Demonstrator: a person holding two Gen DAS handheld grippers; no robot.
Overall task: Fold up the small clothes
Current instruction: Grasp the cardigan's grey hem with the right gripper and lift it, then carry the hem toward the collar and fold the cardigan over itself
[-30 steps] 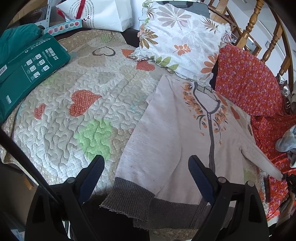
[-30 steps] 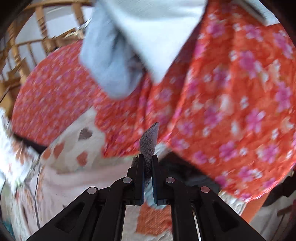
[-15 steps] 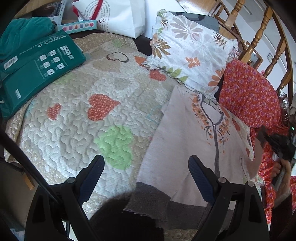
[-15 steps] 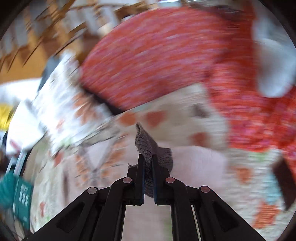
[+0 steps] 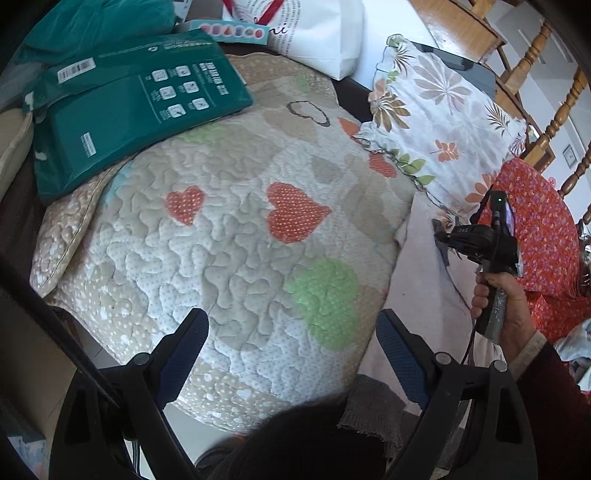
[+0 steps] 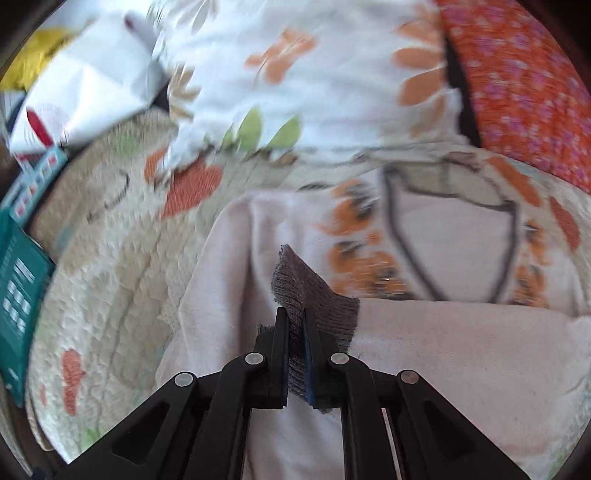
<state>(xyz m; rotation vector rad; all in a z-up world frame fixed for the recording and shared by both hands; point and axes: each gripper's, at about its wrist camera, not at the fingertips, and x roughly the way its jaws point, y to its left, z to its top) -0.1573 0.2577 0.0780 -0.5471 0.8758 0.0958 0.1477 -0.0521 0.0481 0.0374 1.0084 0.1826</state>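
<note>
So the pale pink sweater (image 6: 443, 350) is lying flat on the quilted heart-print blanket (image 5: 221, 258), toward its right side in the left wrist view, with the neckline and its orange leaf trim up near the floral pillow (image 5: 436, 110). The grey ribbed cuff (image 6: 306, 291) of one sleeve is pinched between the closed fingers of the right hand-held gripper (image 6: 294, 325), and that sleeve is pulled across the chest of the sweater, so the cuff sits over the pink front just below the collar. In the left wrist view you can see a hand (image 5: 506, 295) in a dark red sleeve gripping the handle of that right tool above the sweater. The grey hem band (image 5: 373, 410) of the sweater shows at the bottom edge of the blanket, between the fingers of the left hand-held gripper (image 5: 291, 350), which is spread wide with nothing in it, hanging over the blanket near the green heart (image 5: 325, 299). Further out there's a green flat package (image 5: 122, 107) at the blanket's far left corner, a white paper bag (image 5: 317, 29) behind it, and red flowered fabric (image 5: 535, 229) off to the right of the sweater next to some wooden chair spindles (image 5: 554, 118). The right wrist view is pretty motion-blurred, so fine detail past the cuff is hard to make out.
</note>
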